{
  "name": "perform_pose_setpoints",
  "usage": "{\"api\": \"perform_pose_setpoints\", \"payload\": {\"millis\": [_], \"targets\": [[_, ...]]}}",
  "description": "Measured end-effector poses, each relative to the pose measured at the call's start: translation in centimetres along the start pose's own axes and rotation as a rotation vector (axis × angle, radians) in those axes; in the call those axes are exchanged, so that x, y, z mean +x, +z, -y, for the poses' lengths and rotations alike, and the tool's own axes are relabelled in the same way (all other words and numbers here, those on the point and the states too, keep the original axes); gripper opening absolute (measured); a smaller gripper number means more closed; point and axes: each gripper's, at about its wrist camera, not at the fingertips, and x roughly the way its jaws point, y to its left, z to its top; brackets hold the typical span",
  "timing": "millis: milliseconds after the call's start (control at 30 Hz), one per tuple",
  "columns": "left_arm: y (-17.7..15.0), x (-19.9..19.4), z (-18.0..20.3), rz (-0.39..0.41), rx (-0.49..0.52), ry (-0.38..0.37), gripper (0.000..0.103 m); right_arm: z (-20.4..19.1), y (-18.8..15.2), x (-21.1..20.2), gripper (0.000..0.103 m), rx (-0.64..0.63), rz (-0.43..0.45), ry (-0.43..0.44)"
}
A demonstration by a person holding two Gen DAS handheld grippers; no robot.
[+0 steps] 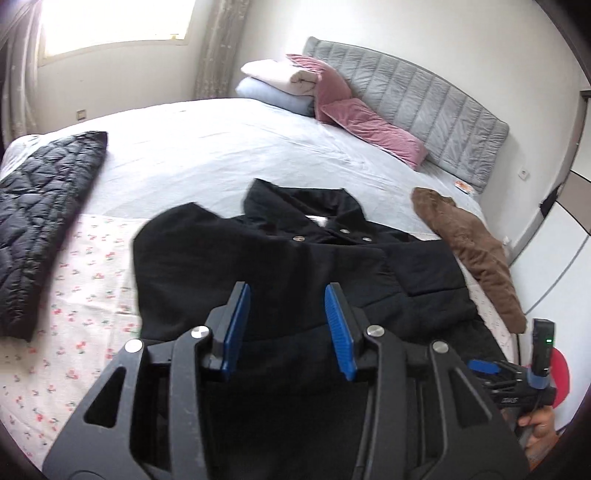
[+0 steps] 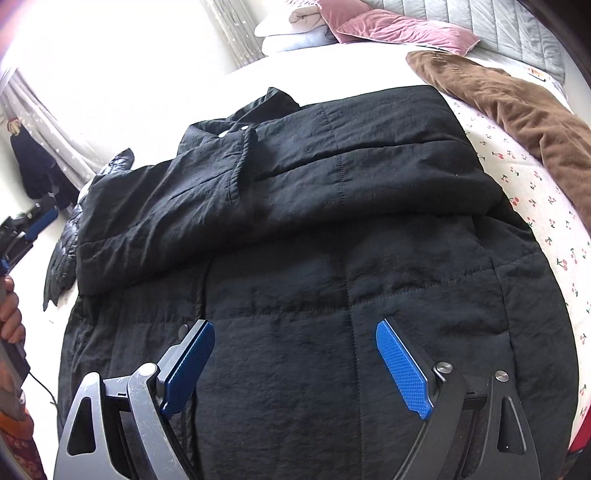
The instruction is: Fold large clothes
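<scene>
We saw daylight pouring in through the window [image 1: 110,26], which glared white and lost all detail. In the right wrist view the bed sheet [image 2: 155,92] nearest that window burned out to blank white too. Away from the window the black coat [image 1: 295,258] stayed dim, its folds hard to read, and its edge toward the window smeared with motion blur. Both pictures bowed strongly and darkened at the corners.
</scene>
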Motion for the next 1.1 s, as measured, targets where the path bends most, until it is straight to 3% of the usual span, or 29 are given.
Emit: {"api": "perform_pose_setpoints", "payload": {"millis": [100,200,267,367,400,433,467,533,633,733,800,900,967,1000,1067,1100], "targets": [[-0.5,0.2,-5.0,-0.003,-0.073,0.055,0.036,-0.8,1.0,-1.5,0.09,0.0,0.031,0.068],[-0.8,1.5,-6.8,-0.046,-0.093,0.084,0.026,-2.0,4.2,-1.4,0.09,0.008,0.061,0.191],[-0.5,2.5,-7.3,-0.064,-0.094,0.089,0.02,-2.9,7.4,0.9,0.09,-0.009,0.053,0.233],[0.3,3.9,-7.3,-0.063,-0.105,0.064,0.018,-3.0,10.8,6.6,0.086,0.039,-0.003,0.181],[0.4,4.3,-7.1,-0.062,-0.108,0.053,0.017,-2.9,11.3,8.4,0.073,0.059,-0.035,0.164],[0.6,4.7,-7.0,-0.061,-0.11,0.044,0.014,-3.0,11.6,10.4,0.043,0.074,-0.08,0.171],[0.7,4.9,-7.1,-0.056,-0.108,0.04,0.012,-3.3,11.6,11.8,0.036,0.073,-0.116,0.191],[1.2,5.1,-7.1,-0.027,-0.1,0.041,0.011,-4.5,12.0,11.1,0.011,-0.012,-0.078,0.173],[1.7,5.1,-6.9,0.023,-0.097,0.0,0.01,-4.6,12.7,5.5,0.009,-0.073,0.13,0.204],[1.6,7.5,-6.3,-0.009,-0.076,-0.004,0.01,-4.0,12.2,3.1,0.009,-0.104,0.216,0.031],[1.0,10.1,-5.6,-0.064,-0.064,0.02,0.01,-3.6,11.5,4.4,0.009,-0.133,0.178,-0.055],[-0.8,14.4,-5.5,-0.198,-0.05,0.082,0.005,-2.5,9.8,8.5,0.009,-0.123,0.027,-0.153],[-1.1,14.2,-5.7,-0.194,-0.058,0.062,0.005,-2.1,8.7,8.5,0.009,-0.13,0.044,-0.165],[-0.8,13.2,-6.0,-0.169,-0.077,0.018,0.008,-2.4,8.5,7.8,0.009,-0.14,0.058,-0.171],[-0.2,10.8,-7.2,-0.127,-0.127,-0.044,0.033,-2.5,7.8,6.2,0.008,-0.162,0.074,-0.164],[0.1,9.7,-7.8,-0.105,-0.14,-0.035,0.041,-2.4,7.7,5.2,0.008,-0.168,0.079,-0.152]]}}
